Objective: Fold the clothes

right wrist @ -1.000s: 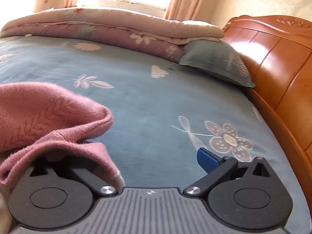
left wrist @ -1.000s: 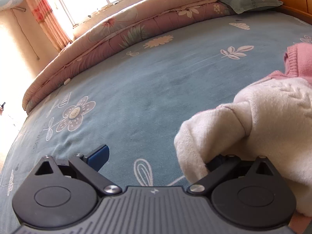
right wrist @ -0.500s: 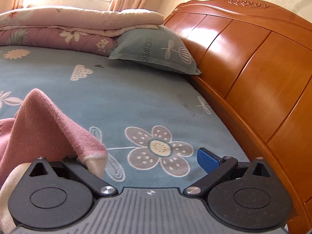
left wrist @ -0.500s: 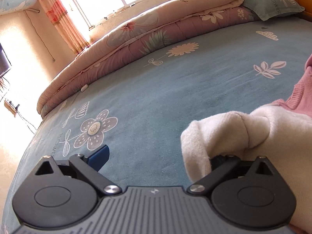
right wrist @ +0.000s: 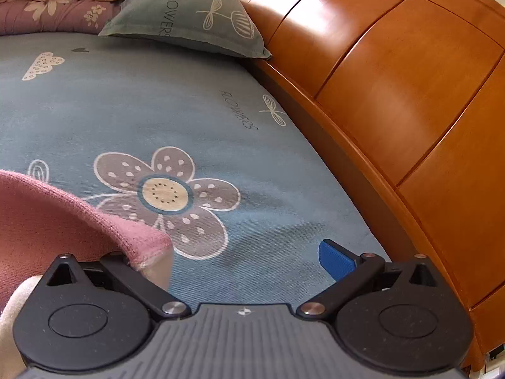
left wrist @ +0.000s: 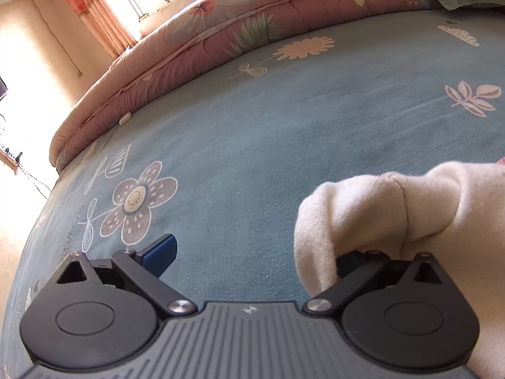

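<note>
Bed sheet [left wrist: 284, 132]: teal cloth w/ fine woven ribbing, matt, printed flowers. Sweater: cream part [left wrist: 394, 208] soft fleecy knit, fuzzy nap, seam visible; pink part [right wrist: 63, 214] finer ribbed knit, matt, edge slightly frayed. Quilt [left wrist: 240, 19]: stitched padded cloth, smooth, faint sheen in sun. Pillow [right wrist: 189, 15]: matt grey-green cloth, printed. Headboard [right wrist: 394, 72]: orange-brown wood, lacquered, v. glossy w/ bright reflections. Left gripper [left wrist: 252, 259] & right gripper [right wrist: 246, 262]: matt black plastic arms, ribbed grey plastic body, shiny metal pivot pins, blue textured rubbery pads.
</note>
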